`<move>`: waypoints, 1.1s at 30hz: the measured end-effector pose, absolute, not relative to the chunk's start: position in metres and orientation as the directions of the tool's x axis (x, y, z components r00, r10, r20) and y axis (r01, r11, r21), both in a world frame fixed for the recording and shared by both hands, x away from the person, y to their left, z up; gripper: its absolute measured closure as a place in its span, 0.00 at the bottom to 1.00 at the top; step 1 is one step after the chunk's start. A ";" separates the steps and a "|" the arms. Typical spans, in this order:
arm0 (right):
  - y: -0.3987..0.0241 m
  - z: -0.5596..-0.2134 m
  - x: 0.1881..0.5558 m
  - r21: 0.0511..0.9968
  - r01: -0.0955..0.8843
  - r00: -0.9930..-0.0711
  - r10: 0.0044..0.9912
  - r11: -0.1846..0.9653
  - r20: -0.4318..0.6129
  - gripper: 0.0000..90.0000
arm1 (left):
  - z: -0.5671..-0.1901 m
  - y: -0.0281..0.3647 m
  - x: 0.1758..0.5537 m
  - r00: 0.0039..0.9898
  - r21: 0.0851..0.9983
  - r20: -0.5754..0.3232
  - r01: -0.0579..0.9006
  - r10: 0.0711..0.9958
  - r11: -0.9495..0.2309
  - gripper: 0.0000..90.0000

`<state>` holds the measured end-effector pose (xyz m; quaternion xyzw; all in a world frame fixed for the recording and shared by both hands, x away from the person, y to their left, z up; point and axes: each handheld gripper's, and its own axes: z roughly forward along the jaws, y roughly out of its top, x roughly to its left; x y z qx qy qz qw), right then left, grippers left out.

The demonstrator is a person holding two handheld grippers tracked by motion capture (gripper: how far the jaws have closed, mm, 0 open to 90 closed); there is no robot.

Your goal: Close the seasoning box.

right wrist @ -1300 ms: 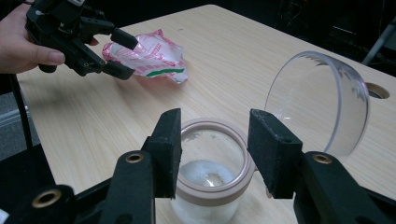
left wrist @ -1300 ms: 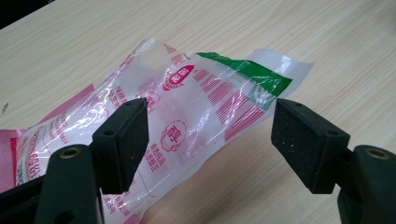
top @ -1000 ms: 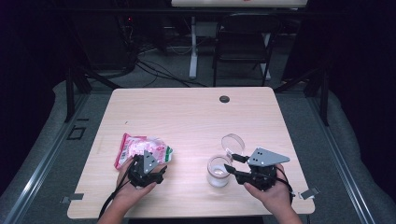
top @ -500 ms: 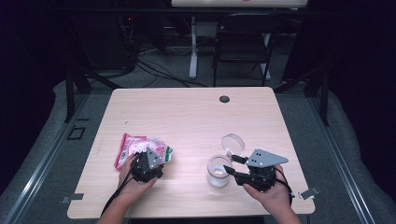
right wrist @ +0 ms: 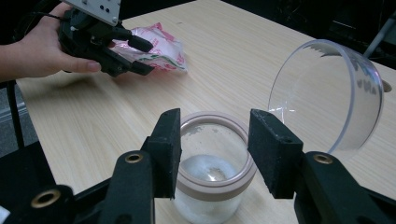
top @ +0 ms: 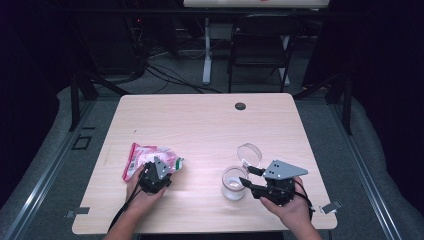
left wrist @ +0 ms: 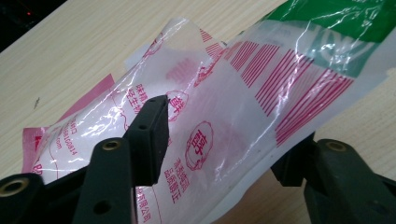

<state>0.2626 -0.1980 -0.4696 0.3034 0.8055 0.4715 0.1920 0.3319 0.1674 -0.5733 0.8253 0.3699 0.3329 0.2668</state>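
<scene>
Flanking open jar [top: 234, 182]: lid [top: 249, 154], pink bag [top: 150, 159].

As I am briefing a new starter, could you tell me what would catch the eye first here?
Probably the pink and white plastic bag at the table's near left, with the left gripper closing around it. To the right stands an open glass jar between the right gripper's jaws, its clear lid hanging tilted beside it.
</scene>
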 end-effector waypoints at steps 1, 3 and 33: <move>-0.198 -0.470 0.263 0.876 0.307 -0.742 0.670 0.373 -0.026 0.61 | -0.573 0.167 0.332 0.501 0.694 0.345 0.434 0.794 -0.575 0.54; -0.199 -0.469 0.262 0.876 0.306 -0.742 0.670 0.373 -0.026 0.61 | -0.573 0.168 0.332 0.500 0.698 0.340 0.434 0.796 -0.570 0.57; -0.199 -0.471 0.262 0.877 0.307 -0.740 0.672 0.370 -0.025 0.61 | -0.568 0.182 0.340 0.492 0.736 0.197 0.497 0.848 -0.460 0.90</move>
